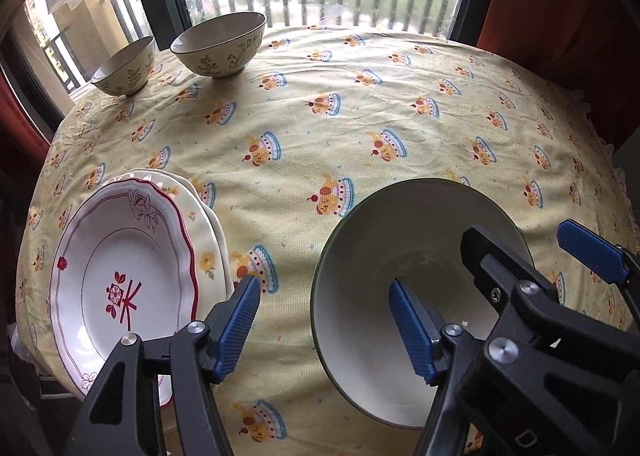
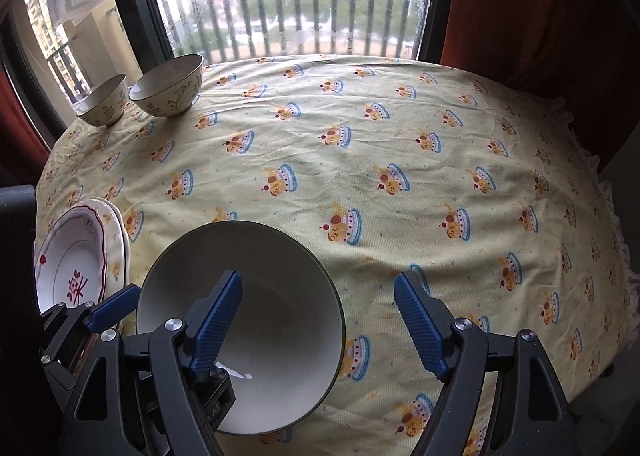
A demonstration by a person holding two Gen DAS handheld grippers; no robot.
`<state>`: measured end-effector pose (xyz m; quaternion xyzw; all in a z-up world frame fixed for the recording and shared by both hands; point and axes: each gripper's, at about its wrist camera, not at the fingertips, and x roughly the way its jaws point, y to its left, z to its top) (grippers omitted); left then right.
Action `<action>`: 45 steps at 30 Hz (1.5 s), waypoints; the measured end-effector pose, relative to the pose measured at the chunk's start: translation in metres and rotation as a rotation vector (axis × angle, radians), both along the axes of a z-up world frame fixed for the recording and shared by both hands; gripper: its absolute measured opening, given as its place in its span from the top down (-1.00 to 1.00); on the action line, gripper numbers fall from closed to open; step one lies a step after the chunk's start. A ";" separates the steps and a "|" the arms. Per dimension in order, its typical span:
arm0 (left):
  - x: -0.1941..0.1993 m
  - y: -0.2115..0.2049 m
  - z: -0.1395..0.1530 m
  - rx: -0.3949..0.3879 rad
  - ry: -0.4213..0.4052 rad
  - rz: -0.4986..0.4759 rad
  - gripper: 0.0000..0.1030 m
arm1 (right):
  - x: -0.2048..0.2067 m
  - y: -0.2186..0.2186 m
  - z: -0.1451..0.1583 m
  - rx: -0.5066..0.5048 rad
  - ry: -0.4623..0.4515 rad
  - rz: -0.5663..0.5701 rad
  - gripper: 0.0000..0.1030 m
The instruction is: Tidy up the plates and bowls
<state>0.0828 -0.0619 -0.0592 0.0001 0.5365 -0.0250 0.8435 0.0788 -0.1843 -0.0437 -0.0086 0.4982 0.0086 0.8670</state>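
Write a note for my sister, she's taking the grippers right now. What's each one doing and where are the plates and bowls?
Left gripper: open, holding nothing, one finger over the big white bowl, the other by the plates.
Right gripper: open, holding nothing, one finger over the same bowl.
Plate stack: near left edge, red-rimmed plate on top; looks done.
Two floral bowls: far left by the window, side by side, not stacked.
Left: the bowls probably still need gathering together.

Both grippers were spread wide and angled down near the worktop's near edge, the left gripper standing just beside the right gripper, whose left finger reached across in front of the left gripper's right finger.
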 end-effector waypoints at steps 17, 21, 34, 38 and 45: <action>0.031 0.077 0.032 -0.047 -0.047 0.018 -0.68 | 0.036 0.068 0.026 0.023 -0.016 0.024 -0.62; 0.047 0.106 0.040 -0.036 -0.073 0.040 -0.68 | 0.053 0.094 0.031 0.053 -0.021 0.021 -0.62; 0.117 0.206 0.066 -0.008 -0.165 0.101 -0.55 | 0.125 0.188 0.056 0.083 -0.090 0.007 -0.60; 0.138 0.234 0.069 -0.009 -0.181 0.113 -0.54 | 0.147 0.215 0.059 0.080 -0.106 0.006 -0.59; 0.180 0.284 0.068 0.007 -0.220 0.130 -0.50 | 0.190 0.265 0.061 0.080 -0.135 0.018 -0.53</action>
